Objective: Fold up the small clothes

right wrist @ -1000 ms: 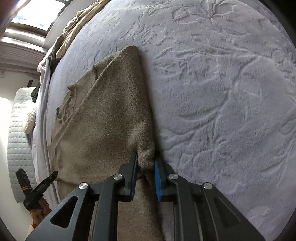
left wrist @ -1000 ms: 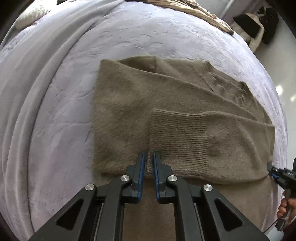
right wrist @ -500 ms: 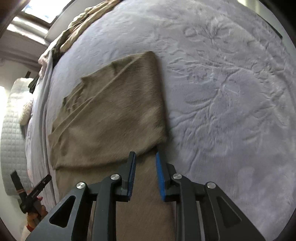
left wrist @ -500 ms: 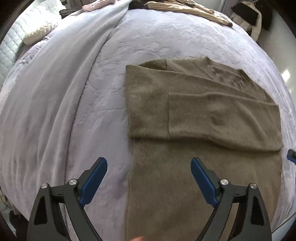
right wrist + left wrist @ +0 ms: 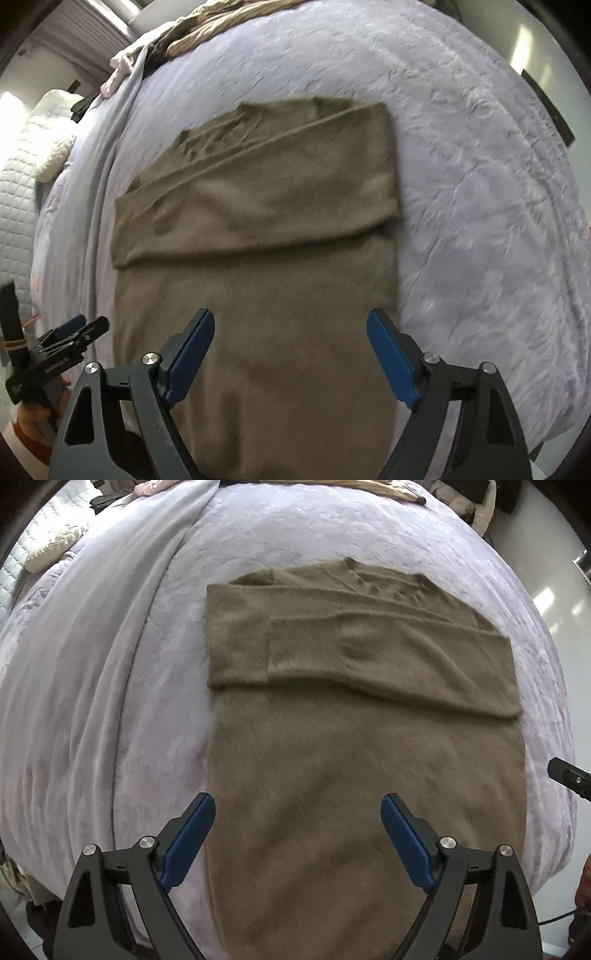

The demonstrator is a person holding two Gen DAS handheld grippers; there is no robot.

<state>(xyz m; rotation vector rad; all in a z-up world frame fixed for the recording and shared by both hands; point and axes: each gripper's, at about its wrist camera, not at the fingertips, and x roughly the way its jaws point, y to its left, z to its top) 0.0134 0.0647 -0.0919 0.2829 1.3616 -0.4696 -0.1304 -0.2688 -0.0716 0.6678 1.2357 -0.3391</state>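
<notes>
An olive-brown knit sweater (image 5: pixel 332 738) lies flat on the lilac bed cover, collar at the far end, both sleeves folded across the chest in a band. It also shows in the right wrist view (image 5: pixel 258 240). My left gripper (image 5: pixel 297 816) is open and empty, held above the sweater's lower body near the front edge. My right gripper (image 5: pixel 290 332) is open and empty, also above the lower body. The left gripper shows at the left edge of the right wrist view (image 5: pixel 74 332).
The lilac bed cover (image 5: pixel 110 701) spreads all around the sweater. A pile of striped and pink clothes (image 5: pixel 192 33) lies at the far end. A white quilted pillow (image 5: pixel 48 147) sits at the far left. The bed's front edge is just below the grippers.
Both grippers let go of the folded sleeve edges, opened wide and drew back toward the sweater's hem. The sleeves now lie flat across the chest.
</notes>
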